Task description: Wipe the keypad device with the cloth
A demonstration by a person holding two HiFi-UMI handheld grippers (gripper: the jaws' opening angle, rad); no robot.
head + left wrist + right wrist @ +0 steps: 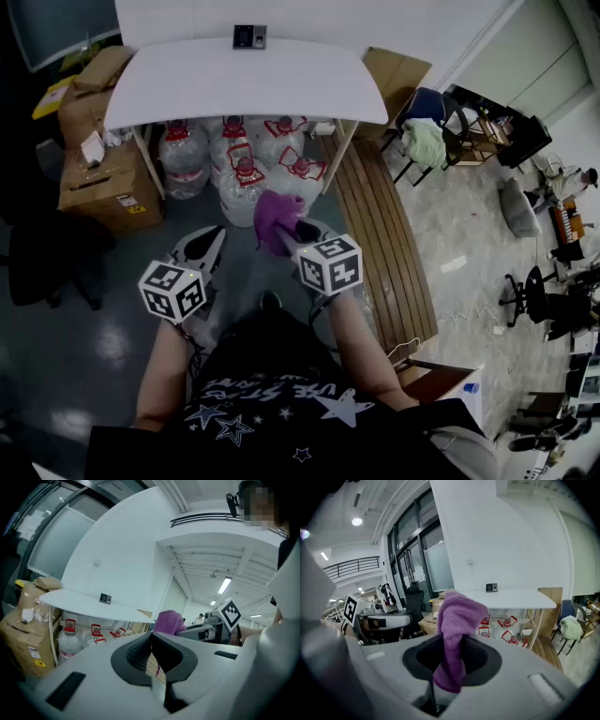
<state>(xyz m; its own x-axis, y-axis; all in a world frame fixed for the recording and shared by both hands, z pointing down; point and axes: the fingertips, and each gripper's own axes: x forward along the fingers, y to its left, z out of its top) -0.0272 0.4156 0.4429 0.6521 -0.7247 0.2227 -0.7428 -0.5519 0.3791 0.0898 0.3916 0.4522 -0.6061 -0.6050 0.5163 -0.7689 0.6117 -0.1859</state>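
A small dark keypad device [249,37] lies at the far edge of the white table [281,89]; it also shows in the left gripper view as the keypad device [105,598] and in the right gripper view as the keypad device [491,588]. My right gripper [286,230] is shut on a purple cloth [275,217], held well short of the table in the air. The cloth [457,634] hangs bunched between the jaws. My left gripper [204,246] is shut with nothing in it, its pads [140,652] touching, beside the right one.
Several large water bottles [239,159] stand under the table. Cardboard boxes [103,178] sit at the left, a wooden bench [380,234] at the right, chairs [427,136] further right. A dark office chair [47,262] stands at my left.
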